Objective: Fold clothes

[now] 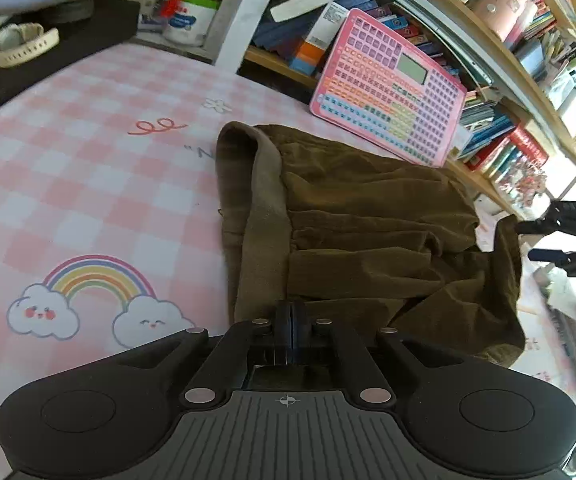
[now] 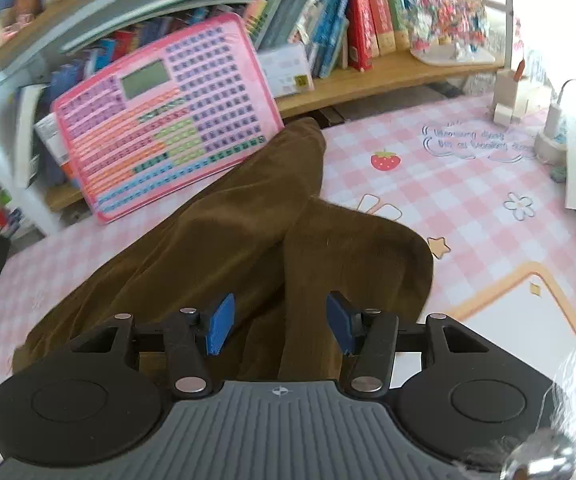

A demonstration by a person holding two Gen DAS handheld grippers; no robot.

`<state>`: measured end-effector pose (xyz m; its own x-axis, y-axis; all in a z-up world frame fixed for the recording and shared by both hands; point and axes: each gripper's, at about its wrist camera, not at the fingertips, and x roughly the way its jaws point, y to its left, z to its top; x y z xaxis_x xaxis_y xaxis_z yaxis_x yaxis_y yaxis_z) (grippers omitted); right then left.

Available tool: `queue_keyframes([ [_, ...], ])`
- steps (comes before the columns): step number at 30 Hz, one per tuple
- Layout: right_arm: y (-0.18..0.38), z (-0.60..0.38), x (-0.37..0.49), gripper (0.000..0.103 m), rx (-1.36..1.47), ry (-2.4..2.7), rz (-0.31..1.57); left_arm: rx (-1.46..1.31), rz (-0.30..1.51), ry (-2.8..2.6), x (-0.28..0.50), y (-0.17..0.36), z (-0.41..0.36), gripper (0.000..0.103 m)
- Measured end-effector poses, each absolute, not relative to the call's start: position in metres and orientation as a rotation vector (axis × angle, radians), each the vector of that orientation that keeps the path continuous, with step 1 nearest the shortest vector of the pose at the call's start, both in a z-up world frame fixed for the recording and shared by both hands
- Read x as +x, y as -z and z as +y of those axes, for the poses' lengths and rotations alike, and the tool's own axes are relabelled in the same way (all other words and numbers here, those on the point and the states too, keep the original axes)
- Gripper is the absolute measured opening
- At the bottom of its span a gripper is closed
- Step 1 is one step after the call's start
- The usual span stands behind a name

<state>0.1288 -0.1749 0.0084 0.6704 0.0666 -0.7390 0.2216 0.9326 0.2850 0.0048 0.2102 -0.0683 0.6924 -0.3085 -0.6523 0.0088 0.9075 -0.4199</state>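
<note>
Brown pants: the soft brown pants (image 1: 368, 224) lie crumpled on the pink checked counter (image 1: 87, 184), just in front of the pink toy keyboard (image 1: 388, 92) that leans on the bookshelf (image 1: 528, 60).
Waistband: the paler band (image 1: 263, 216) at the top of the pants is on the side away from the toy keyboard.
Legs: the two legs (image 2: 288, 208) run up toward the toy keyboard, and one lies partly over the other.
Left tongs: the left tongs (image 1: 292, 320) are clenched tight at the near edge of the pants. I cannot tell if cloth is pinched in them.
Right tongs: the right tongs (image 2: 281, 322) are partly spread above a pant leg. The blue pads (image 2: 220, 324) do not press on it, so nothing is held.
Good way to do it: I think the right tongs should pinch the leg edge first. Then both tongs should lift and pull the cloth flat before folding.
Watch out: keep the cloth from dragging against the toy keyboard, or it may tip.
</note>
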Motion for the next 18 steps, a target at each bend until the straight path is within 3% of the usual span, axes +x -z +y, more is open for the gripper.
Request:
queue_keyframes([
  [5,0.015,-0.176,0.162,0.049,0.448,0.122,0.956,-0.382,0.779,0.130,-0.005,0.065,0.200,0.005],
  [7,0.023,-0.176,0.170,0.045,0.408,0.181,0.978,-0.386,0.779,0.115,-0.007,0.064,0.200,0.005],
  [8,0.026,-0.177,0.172,0.034,0.382,0.206,0.986,-0.390,0.781,0.109,-0.008,0.064,0.201,0.005],
  [9,0.029,-0.181,0.174,0.016,0.378,0.205,0.994,-0.390,0.783,0.104,-0.008,0.063,0.201,0.005],
  [11,0.030,-0.192,0.172,0.004,0.391,0.188,0.997,-0.392,0.785,0.096,-0.008,0.063,0.203,0.005],
  [18,-0.039,-0.252,0.070,0.004,0.619,0.070,0.719,-0.399,0.801,0.093,-0.005,0.061,0.207,0.005],
])
